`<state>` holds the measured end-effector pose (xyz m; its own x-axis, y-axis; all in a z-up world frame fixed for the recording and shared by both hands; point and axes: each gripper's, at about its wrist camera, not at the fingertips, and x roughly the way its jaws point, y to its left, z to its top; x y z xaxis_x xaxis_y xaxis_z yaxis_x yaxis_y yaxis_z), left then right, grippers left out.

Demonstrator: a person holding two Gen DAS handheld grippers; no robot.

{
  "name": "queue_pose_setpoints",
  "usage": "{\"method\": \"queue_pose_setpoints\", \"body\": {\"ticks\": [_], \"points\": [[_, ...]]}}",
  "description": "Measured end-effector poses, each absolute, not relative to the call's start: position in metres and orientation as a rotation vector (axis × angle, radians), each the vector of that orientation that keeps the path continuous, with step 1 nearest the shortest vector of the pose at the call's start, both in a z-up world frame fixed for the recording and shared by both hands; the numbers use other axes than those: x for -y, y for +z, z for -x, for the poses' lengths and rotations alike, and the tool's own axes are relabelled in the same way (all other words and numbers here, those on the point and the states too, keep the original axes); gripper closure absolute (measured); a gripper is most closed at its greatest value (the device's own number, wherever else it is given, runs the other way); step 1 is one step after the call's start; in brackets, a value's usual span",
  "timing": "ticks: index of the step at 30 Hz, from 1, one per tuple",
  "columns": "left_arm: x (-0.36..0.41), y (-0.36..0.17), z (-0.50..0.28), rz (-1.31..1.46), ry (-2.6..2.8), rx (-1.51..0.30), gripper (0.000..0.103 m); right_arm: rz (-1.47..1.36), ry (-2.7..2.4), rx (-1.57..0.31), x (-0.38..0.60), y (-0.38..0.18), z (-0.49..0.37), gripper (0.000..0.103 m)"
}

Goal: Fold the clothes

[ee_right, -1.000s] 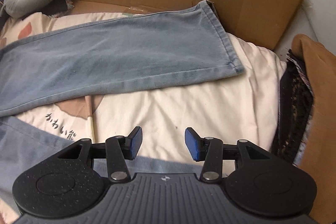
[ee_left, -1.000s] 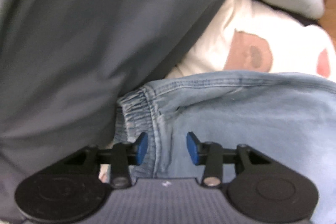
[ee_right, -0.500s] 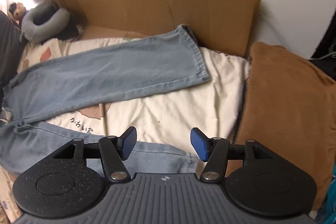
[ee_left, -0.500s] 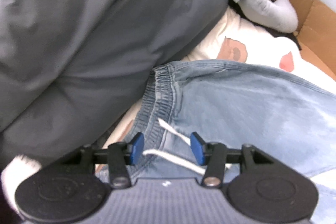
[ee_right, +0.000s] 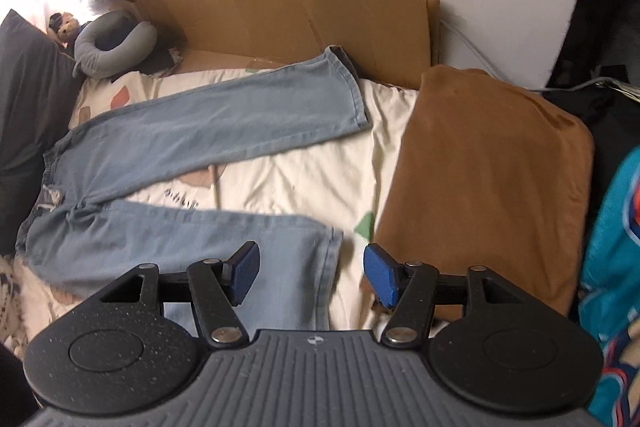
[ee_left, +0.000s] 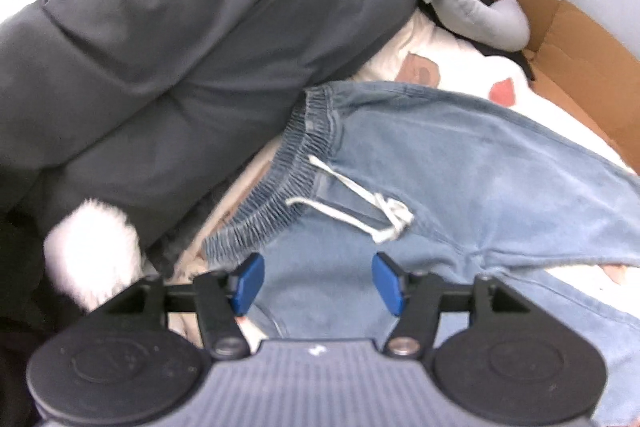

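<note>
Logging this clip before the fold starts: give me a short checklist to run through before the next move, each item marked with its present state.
1. Left tool empty, jaws apart, having just been opening: ok.
2. Right tool empty, jaws apart: ok.
3. Jeans spread flat on the bedsheet: ok.
4. Legs laid together for folding: not ok, they lie apart in a V.
5. Drawstring tucked away: not ok, it lies loose on the front.
6. Near leg hem clear of the brown cloth: ok.

I'm seeing a brown cushion (ee_right: 488, 163) beside the cream sheet (ee_right: 304, 179). Behind that sheet stands cardboard (ee_right: 304, 19), a grey neck pillow (ee_right: 116, 45) at its left end.
</note>
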<state>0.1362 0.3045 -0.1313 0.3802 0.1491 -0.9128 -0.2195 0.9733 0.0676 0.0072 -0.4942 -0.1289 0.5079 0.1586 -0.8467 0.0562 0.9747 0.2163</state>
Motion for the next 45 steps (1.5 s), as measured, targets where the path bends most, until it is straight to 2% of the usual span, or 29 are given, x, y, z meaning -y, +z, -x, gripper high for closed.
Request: {"method": "queue_pose_setpoints", "body": {"ticks": [5,8,12,14,24,34,45], "points": [[-0.304,-0.118,-0.105,0.165,0.199,-1.154,0.036,-0.296,0.038,-0.995,0.498,-0.126,0.034,0.026],[-0.298,-0.112,-0.085,0.151,0.208,-1.148,0.032,-0.339,0.04,-0.988,0.497,-0.135,0.051,0.026],[-0.295,-0.105,-0.062,0.17,0.228,-1.148,0.032,-0.386,0.06,-0.982,0.488,-0.153,0.067,0.023],[-0.294,-0.102,-0.052,0.179,0.243,-1.145,0.027,-0.41,0.079,-0.974,0.482,-0.162,0.075,0.014],[-0.292,-0.12,-0.031,0.226,0.238,-1.111,0.024,-0.483,0.098,-0.999,0.449,-0.211,0.107,0.014],[-0.29,-0.176,-0.014,0.284,0.258,-1.189,0.024,-0.498,0.038,-1.052,0.446,-0.246,0.12,0.014],[-0.28,-0.243,-0.002,0.362,0.238,-1.241,0.021,-0.69,-0.02,-1.032,0.453,-0.302,0.122,0.015]]}}
